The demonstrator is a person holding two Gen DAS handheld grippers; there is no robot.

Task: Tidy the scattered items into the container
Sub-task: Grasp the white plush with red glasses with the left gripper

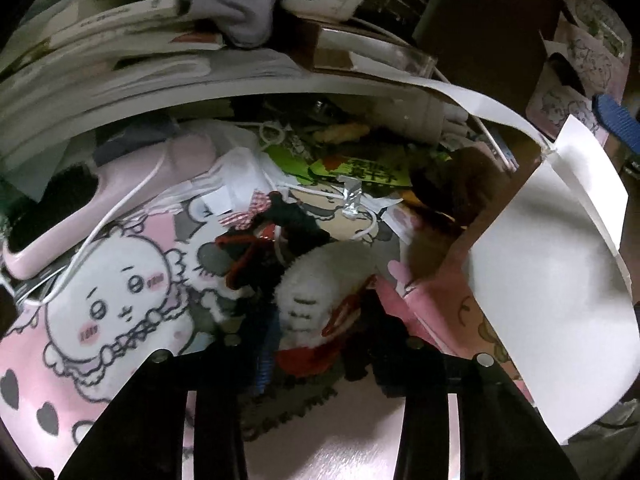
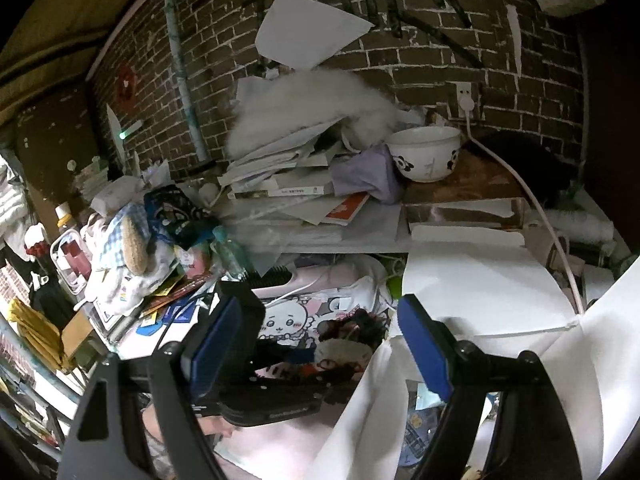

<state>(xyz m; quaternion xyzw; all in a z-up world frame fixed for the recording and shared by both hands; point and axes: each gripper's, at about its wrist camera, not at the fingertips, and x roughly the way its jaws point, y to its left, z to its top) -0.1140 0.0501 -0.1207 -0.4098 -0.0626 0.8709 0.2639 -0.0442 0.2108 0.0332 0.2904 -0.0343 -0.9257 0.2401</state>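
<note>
A plush toy [image 1: 308, 300] with a white fluffy face and black and red clothes lies on a pink cartoon blanket [image 1: 120, 304]. My left gripper [image 1: 320, 340] is shut on its lower part, with a blue pad [image 1: 264, 360] against its left side. The right wrist view shows the same toy [image 2: 344, 354] held by the left gripper [image 2: 298, 356]. My right gripper [image 2: 320, 344] hovers above it, open, blue pads [image 2: 216, 340] wide apart with nothing gripped. A cardboard box with white flaps [image 1: 560, 280] stands open just right of the toy, its flaps [image 2: 480, 292] spread and some items inside.
A pink hairbrush [image 1: 80, 216] and a white cable [image 1: 100, 236] lie on the blanket's left. Behind is a low shelf [image 2: 360, 236] piled with books, papers, purple cloth and a panda bowl [image 2: 424, 152]. Heaped clutter [image 2: 132, 240] fills the left, against a brick wall.
</note>
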